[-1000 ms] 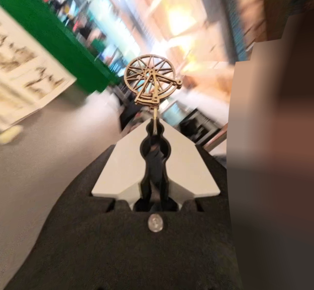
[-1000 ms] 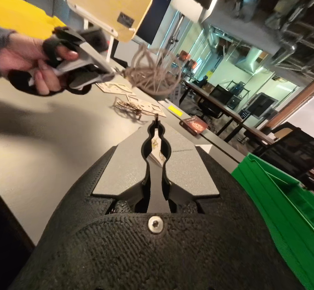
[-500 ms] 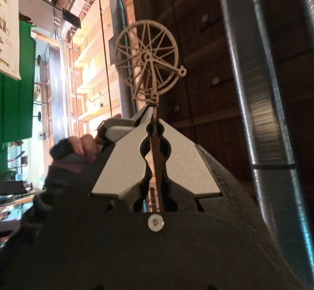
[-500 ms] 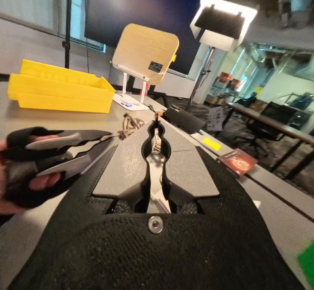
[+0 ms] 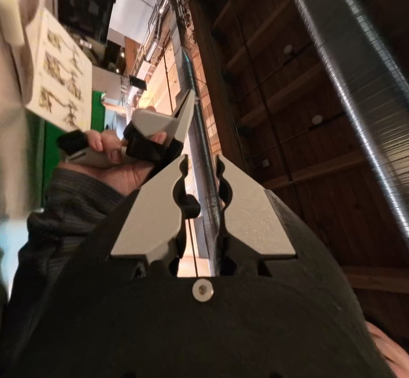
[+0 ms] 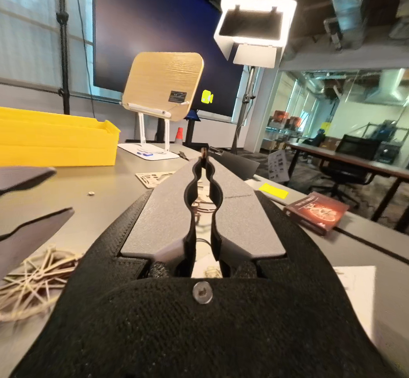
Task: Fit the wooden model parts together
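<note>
My left gripper [image 5: 201,157] is open and empty and points up at the ceiling. Its two grey fingers [image 6: 22,177] show spread apart at the left of the right wrist view. The spoked wooden wheel model [image 6: 33,278] lies on the grey table [image 6: 99,190] just below them, at the lower left. My right gripper [image 6: 203,160] is shut on a small wooden part [image 6: 203,152] that sticks out at its tips. A hand holds it at the left of the left wrist view [image 5: 188,101].
A yellow bin [image 6: 55,141] and a wooden book stand [image 6: 163,88] stand at the back of the table. A wooden part sheet [image 6: 152,178], a yellow note [image 6: 273,190], a brown box [image 6: 316,210] and a white paper [image 6: 354,290] lie around. An instruction sheet [image 5: 59,75] shows at the left.
My left gripper has opened and let go of the wheel model, which now lies on the table. The right gripper has stayed shut on the small part.
</note>
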`<state>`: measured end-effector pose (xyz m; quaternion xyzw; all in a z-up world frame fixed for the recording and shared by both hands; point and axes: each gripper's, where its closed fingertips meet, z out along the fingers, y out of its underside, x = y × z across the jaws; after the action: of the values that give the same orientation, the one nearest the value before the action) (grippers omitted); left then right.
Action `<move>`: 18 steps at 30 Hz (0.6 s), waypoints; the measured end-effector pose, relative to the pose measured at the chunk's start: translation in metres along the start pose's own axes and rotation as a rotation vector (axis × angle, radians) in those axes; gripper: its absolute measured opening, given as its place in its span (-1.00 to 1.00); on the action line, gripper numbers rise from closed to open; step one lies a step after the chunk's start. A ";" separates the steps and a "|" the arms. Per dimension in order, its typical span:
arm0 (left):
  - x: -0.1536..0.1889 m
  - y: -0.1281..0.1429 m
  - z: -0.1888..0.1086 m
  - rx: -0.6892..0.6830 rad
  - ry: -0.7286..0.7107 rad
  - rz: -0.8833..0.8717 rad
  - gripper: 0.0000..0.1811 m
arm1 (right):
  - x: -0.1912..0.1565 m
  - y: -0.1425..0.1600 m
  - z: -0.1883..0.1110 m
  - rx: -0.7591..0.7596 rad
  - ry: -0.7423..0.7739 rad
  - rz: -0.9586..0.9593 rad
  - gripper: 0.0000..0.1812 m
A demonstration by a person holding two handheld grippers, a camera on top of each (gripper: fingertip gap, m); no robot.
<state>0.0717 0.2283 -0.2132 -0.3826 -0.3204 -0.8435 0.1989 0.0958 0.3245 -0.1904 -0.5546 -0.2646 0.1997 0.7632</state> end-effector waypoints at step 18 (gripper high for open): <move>0.022 -0.050 -0.076 -0.652 -0.631 1.067 -1.00 | -0.064 0.088 -0.042 -0.558 -0.454 -0.295 -1.00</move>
<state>-0.0104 0.2095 -0.2538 -0.7544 0.1381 -0.5322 0.3585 0.0713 0.2819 -0.2964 -0.6384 -0.5480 0.1259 0.5257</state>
